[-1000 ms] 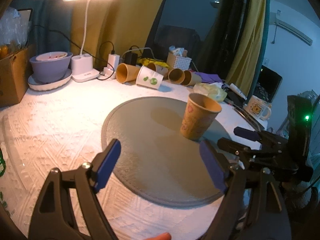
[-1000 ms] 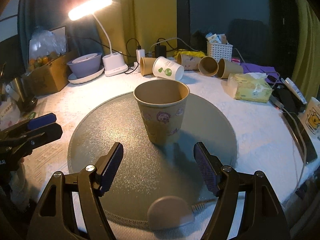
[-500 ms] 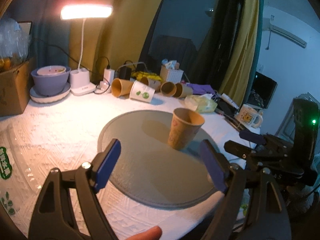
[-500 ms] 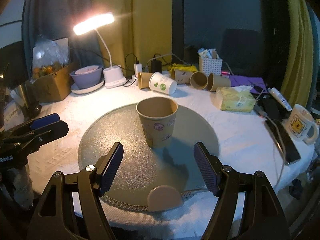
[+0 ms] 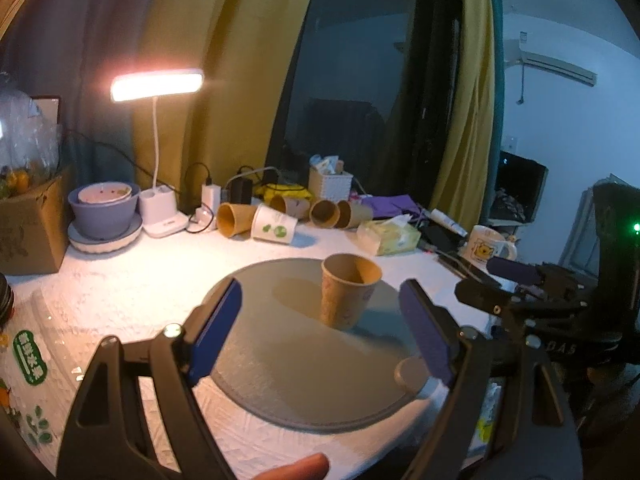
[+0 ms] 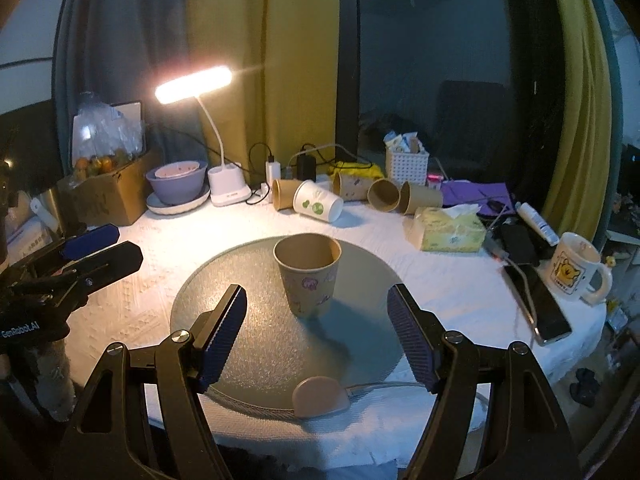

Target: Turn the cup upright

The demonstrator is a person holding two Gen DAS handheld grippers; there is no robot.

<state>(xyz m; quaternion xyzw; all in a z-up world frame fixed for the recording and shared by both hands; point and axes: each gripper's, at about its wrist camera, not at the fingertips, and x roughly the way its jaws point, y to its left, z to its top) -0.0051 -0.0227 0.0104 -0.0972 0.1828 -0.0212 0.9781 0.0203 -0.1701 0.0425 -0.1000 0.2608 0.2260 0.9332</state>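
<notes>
A brown paper cup with cartoon prints (image 6: 307, 278) stands upright, mouth up, on the round grey glass disc (image 6: 256, 344). It also shows in the left wrist view (image 5: 349, 291) on the disc (image 5: 304, 376). My right gripper (image 6: 320, 336) is open and empty, pulled back from the cup toward the table's near edge. My left gripper (image 5: 324, 332) is open and empty, also back from the cup. Each gripper shows from the side in the other's view, the left one (image 6: 76, 256) and the right one (image 5: 516, 292).
Several paper cups (image 6: 316, 202) lie on their sides at the back, beside a lit desk lamp (image 6: 224, 184), chargers, a purple bowl (image 6: 178, 182) and a cardboard box. A tissue pack (image 6: 450, 228), a phone (image 6: 536, 300) and a mug (image 6: 574, 268) sit at the right. A round pad (image 6: 318, 396) lies at the disc's near edge.
Both grippers have drawn back and up from the cup, so it looks smaller and farther. The cup stays upright in place on the disc.
</notes>
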